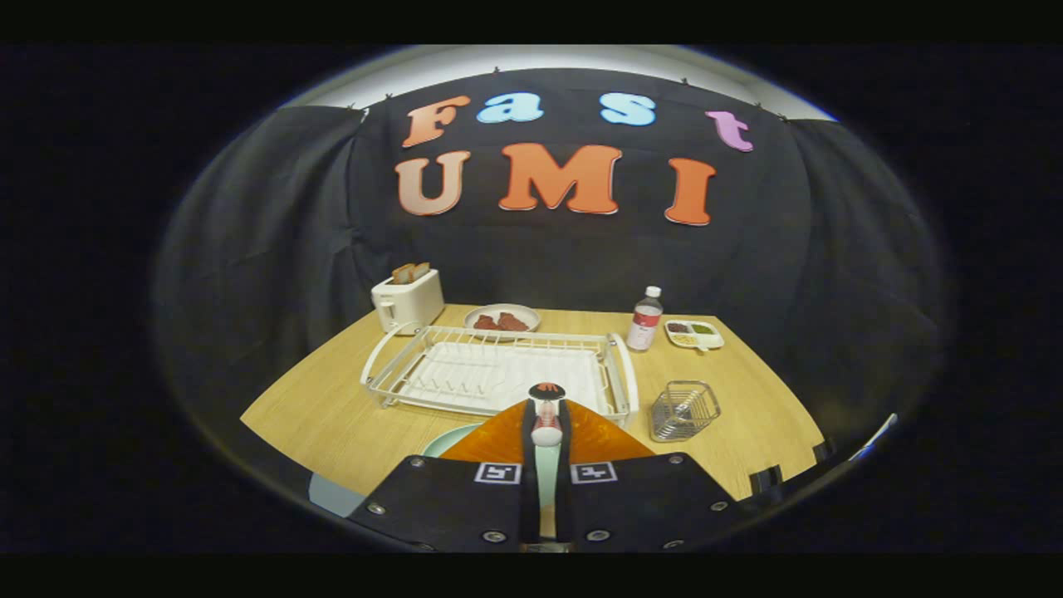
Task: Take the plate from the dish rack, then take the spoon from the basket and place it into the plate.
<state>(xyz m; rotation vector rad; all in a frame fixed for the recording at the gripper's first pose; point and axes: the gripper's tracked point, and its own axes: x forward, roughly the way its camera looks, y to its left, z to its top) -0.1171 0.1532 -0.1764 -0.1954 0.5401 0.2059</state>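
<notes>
The gripper [546, 415] hangs over the near edge of the table [332, 415], its fingers drawn close and pinching the spoon [546, 419] between them, handle end poking up past the tips. The plate [453, 440] already lies on the table just this side of the rack [498, 374], right under the fingers, so only a pale arc of its rim peeks out on the left. The rack stands bare in the middle of the table, and the wire basket [683, 409] sits off its right end, toward the right edge. Further back are a toaster [407, 301] near the far left corner, a dish of food [502, 318], a bottle [644, 319] and a small tray [693, 333]. To my eye the carry is nearly over and what remains is the set-down. I'd lower the spoon until its bowl is close to the plate's middle, keep it level, then ease the fingers apart slowly so it doesn't bounce or slide off the rim, and lift straight up clear of the rack.
</notes>
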